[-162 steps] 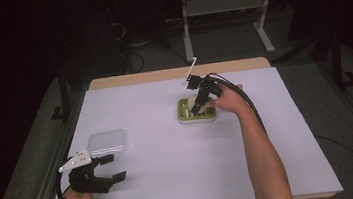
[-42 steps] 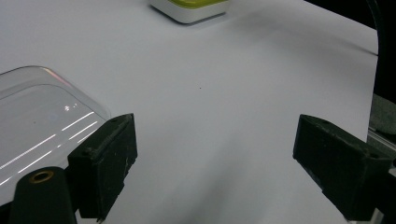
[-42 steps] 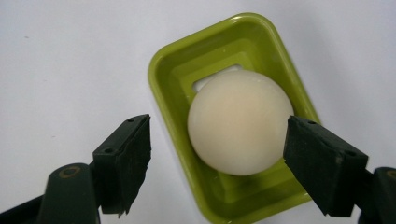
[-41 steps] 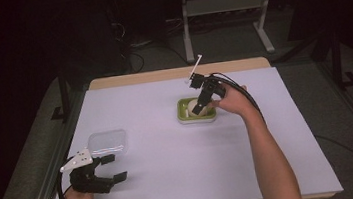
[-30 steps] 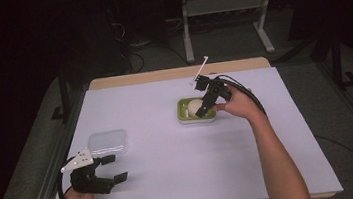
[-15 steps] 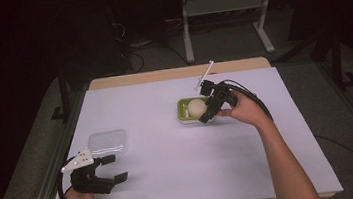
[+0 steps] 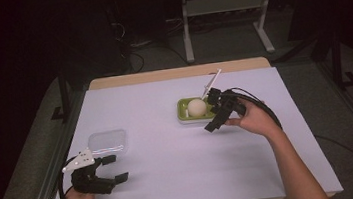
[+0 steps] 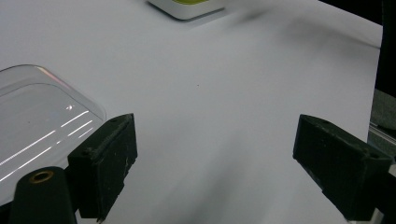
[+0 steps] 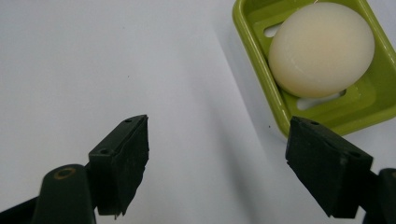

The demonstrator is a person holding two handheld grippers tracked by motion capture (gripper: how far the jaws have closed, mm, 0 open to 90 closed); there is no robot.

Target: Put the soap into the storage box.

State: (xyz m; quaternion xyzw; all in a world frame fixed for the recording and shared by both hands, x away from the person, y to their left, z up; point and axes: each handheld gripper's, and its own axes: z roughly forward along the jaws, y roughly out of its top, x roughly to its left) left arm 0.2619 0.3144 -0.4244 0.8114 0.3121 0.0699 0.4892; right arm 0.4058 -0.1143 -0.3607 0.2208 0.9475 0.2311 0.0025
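A round cream soap [image 7: 197, 107] [image 9: 321, 49] lies in a green soap dish [image 7: 182, 113] [image 9: 252, 70] right of the table's middle. Just right of the dish and slightly nearer, my right gripper [image 7: 213, 113] [image 9: 217, 168] is open and holds nothing. In the right gripper view the dish sits beyond its right jaw, and bare white table lies between the jaws. My left gripper [image 7: 116, 168] [image 8: 215, 168] rests open and holds nothing near the table's front left edge. A clear plastic lid [image 7: 108, 141] [image 8: 37, 126] lies just beyond it, to its left.
A white sheet [image 7: 162, 171] covers the table. Its wooden far edge [image 7: 176, 73] shows at the back. Dark floor, cables and a metal stand [image 7: 225, 18] lie beyond the table. A corner of the dish [image 8: 187, 7] shows at the top of the left gripper view.
My right gripper has drawn back from over the dish toward the near right, uncovering the soap lying in it. The left gripper has stayed still.
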